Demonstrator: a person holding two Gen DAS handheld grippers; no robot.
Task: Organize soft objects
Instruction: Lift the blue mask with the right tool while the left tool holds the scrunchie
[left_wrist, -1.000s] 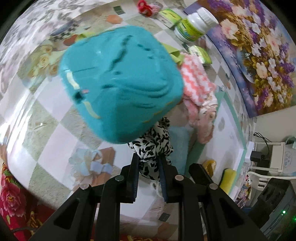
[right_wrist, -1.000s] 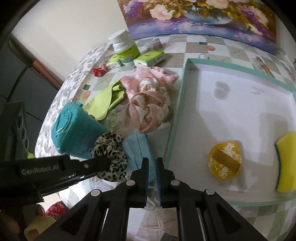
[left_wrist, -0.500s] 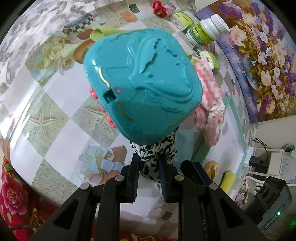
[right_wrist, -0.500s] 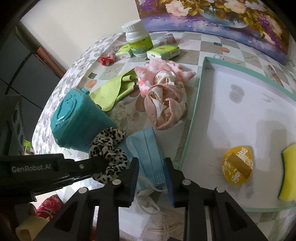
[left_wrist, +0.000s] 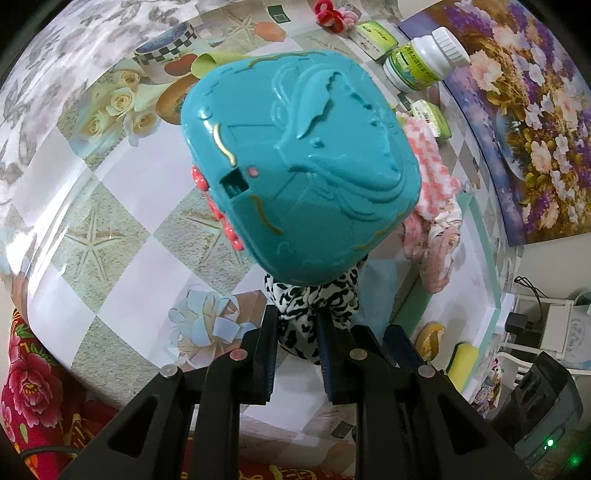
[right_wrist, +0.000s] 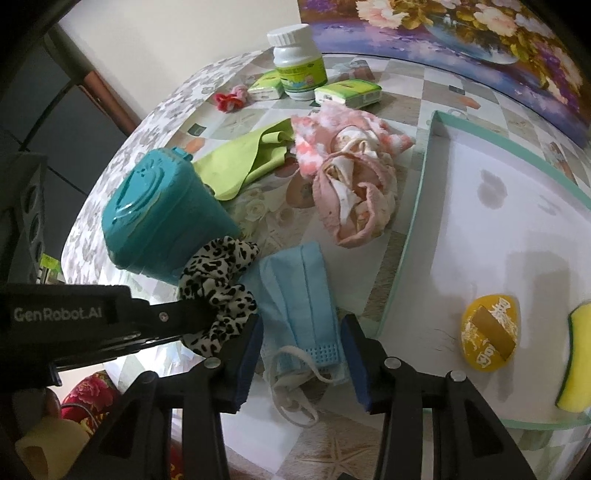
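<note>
Floppy leopard-print scrunchie (right_wrist: 218, 284) is pinched by the left gripper (left_wrist: 295, 325), while the right gripper (right_wrist: 301, 332), jaws just widened and empty, straddles the limp blue face mask (right_wrist: 295, 295), best grabbed mid-fold.

White bottle (right_wrist: 298, 62) (upright), tissue packs (right_wrist: 348, 94)

Scrunchie (right_wrist: 218, 284) between box (right_wrist: 159, 218) and mask (right_wrist: 299, 306), tray (right_wrist: 413, 236) right, cloths (right_wrist: 351, 184) behind.
</note>
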